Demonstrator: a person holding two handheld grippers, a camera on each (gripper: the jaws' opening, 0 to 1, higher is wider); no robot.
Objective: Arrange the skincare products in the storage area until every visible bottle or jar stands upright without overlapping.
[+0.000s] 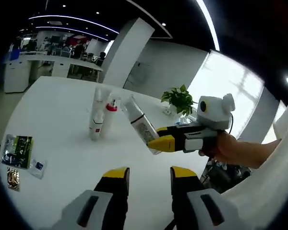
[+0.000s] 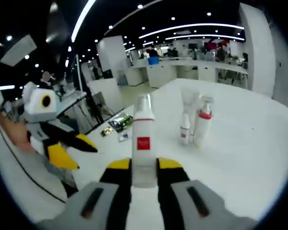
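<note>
In the left gripper view, small printed packets [image 1: 18, 151] lie flat at the far left of a white table [image 1: 57, 120]. Right of them, toward the middle of the table, two slim white bottles stand upright just beside each other: a clear-capped bottle [image 1: 98, 115] and a red-collared pump bottle [image 1: 110, 114]. The left gripper [image 1: 146, 176] hangs above the near table edge with its yellow-tipped jaws parted and nothing between them. Farther right, the right gripper [image 1: 159, 143], gripped by a person's hand [image 1: 226, 147], holds a white bottle with a red label [image 1: 140, 124] tilted above the table. A potted green plant [image 1: 178, 99] sits at the far right edge of the table.

In the right gripper view, the left gripper [image 2: 69, 149] appears at the left, jaws apart, above the table edge. The packets [image 2: 116, 126] lie beyond it. At centre, the right gripper [image 2: 144, 165] is clamped on the lower body of the white bottle with a red label [image 2: 143, 143], its cap pointing away from the camera. To the right, the clear-capped bottle [image 2: 186, 123] and the pump bottle [image 2: 202, 122] stand side by side on the table [image 2: 249, 139].
</note>
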